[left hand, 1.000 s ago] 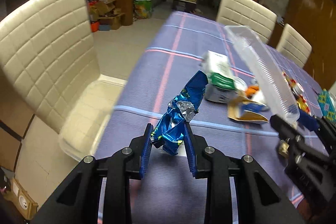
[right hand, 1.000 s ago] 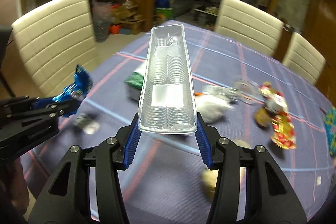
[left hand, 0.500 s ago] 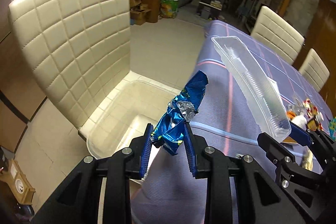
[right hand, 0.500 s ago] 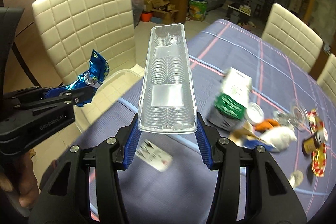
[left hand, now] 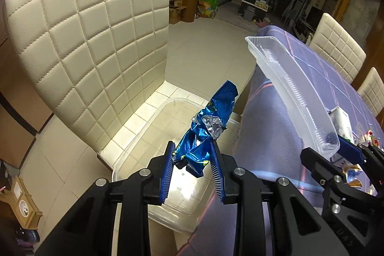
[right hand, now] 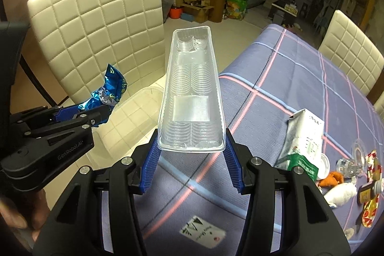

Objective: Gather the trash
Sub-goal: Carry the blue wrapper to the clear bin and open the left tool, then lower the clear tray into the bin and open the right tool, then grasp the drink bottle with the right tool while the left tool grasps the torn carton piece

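My left gripper is shut on a crumpled blue foil wrapper and holds it above a clear plastic bin that sits on a cream chair seat. My right gripper is shut on a long clear plastic tray, held above the table's left edge. The tray also shows in the left wrist view, to the right of the wrapper. The wrapper and the left gripper show in the right wrist view, at the left.
The quilted cream chair stands beside the table with the purple plaid cloth. On the cloth lie a white and green carton, a card and several wrappers and small pieces at the right. More cream chairs stand across.
Both grippers have swung left, off the table toward the chair. The wrapper has come over the clear bin and the tray is nearer the table's edge. Both grips are unchanged.
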A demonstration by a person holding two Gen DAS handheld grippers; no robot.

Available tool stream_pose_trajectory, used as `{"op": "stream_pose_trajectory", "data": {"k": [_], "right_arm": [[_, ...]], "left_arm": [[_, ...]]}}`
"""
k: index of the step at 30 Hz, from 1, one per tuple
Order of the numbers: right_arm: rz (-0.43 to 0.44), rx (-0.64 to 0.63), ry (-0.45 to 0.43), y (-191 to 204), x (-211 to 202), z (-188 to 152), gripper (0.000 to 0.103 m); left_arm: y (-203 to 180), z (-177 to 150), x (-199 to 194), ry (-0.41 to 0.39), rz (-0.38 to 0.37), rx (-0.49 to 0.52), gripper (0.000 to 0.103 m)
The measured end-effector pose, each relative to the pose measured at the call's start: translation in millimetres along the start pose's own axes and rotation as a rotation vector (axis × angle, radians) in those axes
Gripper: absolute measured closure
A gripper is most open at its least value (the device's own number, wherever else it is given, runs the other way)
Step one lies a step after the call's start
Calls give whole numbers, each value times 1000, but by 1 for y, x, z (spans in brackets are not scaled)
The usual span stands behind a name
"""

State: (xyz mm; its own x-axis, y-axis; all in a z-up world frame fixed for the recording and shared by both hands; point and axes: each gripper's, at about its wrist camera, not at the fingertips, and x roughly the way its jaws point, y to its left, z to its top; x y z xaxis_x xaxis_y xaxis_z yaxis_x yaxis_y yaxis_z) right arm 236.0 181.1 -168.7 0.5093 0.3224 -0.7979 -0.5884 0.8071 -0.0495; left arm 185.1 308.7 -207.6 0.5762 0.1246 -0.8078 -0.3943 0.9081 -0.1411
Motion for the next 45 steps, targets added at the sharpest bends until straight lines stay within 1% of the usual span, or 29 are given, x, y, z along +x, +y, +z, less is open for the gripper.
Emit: {"op": "stream_pose_trajectory", "data": {"k": [2,5,6,7,8,9,12,19,24,28,30,31,32,34,36,38,45], "right_arm": [[0,8,3,-1,4,1,51],[-18,0,-4,-2,5,0,51],[-25,-8,-10,-1,5,0,51],[-31,-16,-16,0,5,0,51],[-37,-22,-21,1,5,-1,51],[-39,-27,-22,1,5,-1,51],[-34,-26,-14,1,9,1,51],[-3,-22,20,2,14,-2,50],[5,-51,15,12,10,-4,50],[28,-70,11,19,6,-5,48],[44,-81,0,23,2,-6,44],[47,-84,-4,24,0,-6,29],[48,-85,-9,25,-3,-6,21],[36,-87,-48,25,-11,-7,21],[12,-93,-59,26,-15,-8,22],[16,-84,-55,24,-19,-9,22],[-25,-60,-74,11,-42,-22,24]], "left_arm": [[1,3,5,4,10,1,74],[4,5,10,9,21,-1,69],[5,6,12,17,22,-6,57],[6,7,14,23,20,-11,40],[8,7,15,24,21,-17,34],[9,7,15,19,24,-23,26],[10,5,16,20,20,-30,25],[23,-3,10,20,47,-66,25],[33,-9,2,7,85,-70,25],[42,-14,-4,5,93,-92,25],[47,-16,-7,1,102,-99,25],[49,-17,-10,-3,109,-104,25],[51,-18,-12,-5,114,-107,25],[53,-20,-15,-8,118,-113,25],[54,-21,-19,-9,118,-119,25],[52,-22,-22,-10,113,-116,25],[23,-27,-43,-41,93,-51,25]]}}
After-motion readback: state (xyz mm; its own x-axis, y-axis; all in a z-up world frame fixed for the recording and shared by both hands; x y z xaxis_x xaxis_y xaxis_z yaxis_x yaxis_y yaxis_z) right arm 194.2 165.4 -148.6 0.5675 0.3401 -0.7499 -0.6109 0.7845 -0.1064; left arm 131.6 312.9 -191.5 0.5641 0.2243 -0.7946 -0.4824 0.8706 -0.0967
